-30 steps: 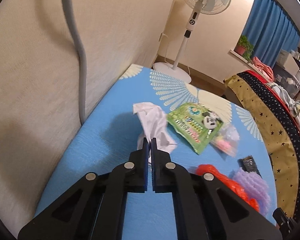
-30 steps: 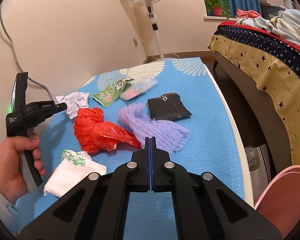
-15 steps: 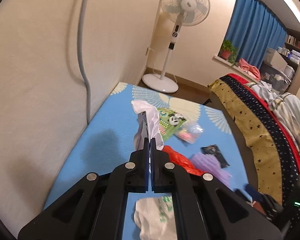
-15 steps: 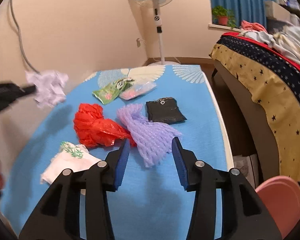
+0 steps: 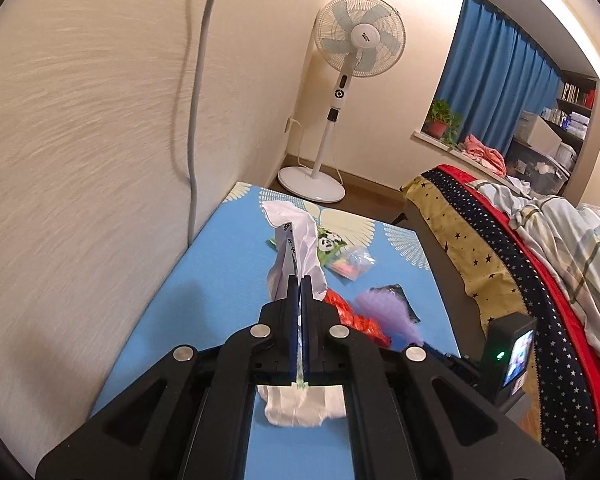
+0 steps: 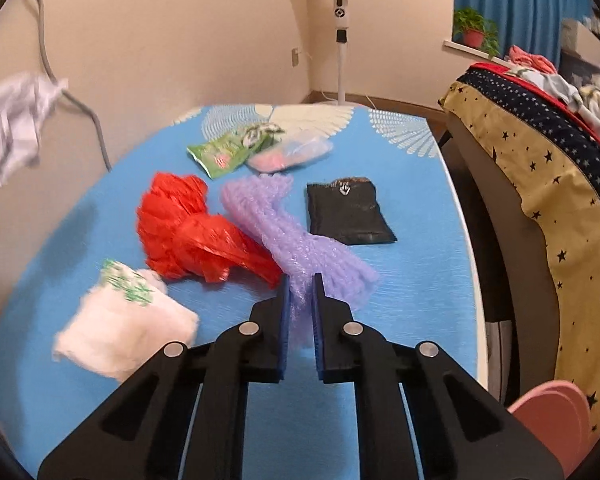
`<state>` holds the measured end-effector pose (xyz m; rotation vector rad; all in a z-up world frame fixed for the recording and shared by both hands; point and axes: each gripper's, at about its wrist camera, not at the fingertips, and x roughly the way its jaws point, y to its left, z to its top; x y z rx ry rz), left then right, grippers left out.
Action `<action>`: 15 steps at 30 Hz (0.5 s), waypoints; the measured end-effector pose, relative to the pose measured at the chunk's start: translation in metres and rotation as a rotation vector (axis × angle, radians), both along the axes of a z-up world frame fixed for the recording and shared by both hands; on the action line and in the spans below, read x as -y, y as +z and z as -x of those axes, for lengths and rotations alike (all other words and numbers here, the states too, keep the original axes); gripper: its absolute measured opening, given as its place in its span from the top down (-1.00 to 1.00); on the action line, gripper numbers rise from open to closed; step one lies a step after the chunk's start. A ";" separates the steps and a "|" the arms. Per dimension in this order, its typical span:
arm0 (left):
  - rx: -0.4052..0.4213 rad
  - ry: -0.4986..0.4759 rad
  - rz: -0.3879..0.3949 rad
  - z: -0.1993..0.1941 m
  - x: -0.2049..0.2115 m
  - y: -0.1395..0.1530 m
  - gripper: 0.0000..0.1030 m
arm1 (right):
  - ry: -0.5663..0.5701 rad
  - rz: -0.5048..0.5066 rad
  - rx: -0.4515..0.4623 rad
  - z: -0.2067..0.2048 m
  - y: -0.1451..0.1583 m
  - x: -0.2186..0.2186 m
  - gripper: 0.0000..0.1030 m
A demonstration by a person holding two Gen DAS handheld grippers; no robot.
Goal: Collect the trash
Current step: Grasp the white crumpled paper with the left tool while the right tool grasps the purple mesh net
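Pinching crumpled paper (image 5: 296,246) aloft, left gripper (image 5: 299,284) stays clamped; right gripper (image 6: 301,286), fingers narrowly apart, should bite the purple netting (image 6: 300,240) deeply.

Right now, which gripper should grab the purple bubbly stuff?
Probably the right gripper. Its jaws sit partly open around the near end of the purple bubble wrap. The left gripper is shut on the crumpled white paper, held up above the table, so it's busy.
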<state>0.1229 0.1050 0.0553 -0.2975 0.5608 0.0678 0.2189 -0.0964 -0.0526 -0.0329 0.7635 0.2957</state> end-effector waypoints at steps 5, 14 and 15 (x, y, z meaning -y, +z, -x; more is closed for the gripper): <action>0.001 -0.007 0.004 0.022 0.012 -0.004 0.98 | -0.004 -0.047 0.001 0.025 0.023 0.012 0.81; 0.041 -0.048 -0.024 0.062 0.048 -0.004 0.98 | -0.057 -0.081 0.067 0.097 0.077 0.050 0.81; 0.045 -0.055 -0.033 0.066 0.051 -0.005 0.98 | -0.065 -0.082 0.077 0.104 0.082 0.054 0.81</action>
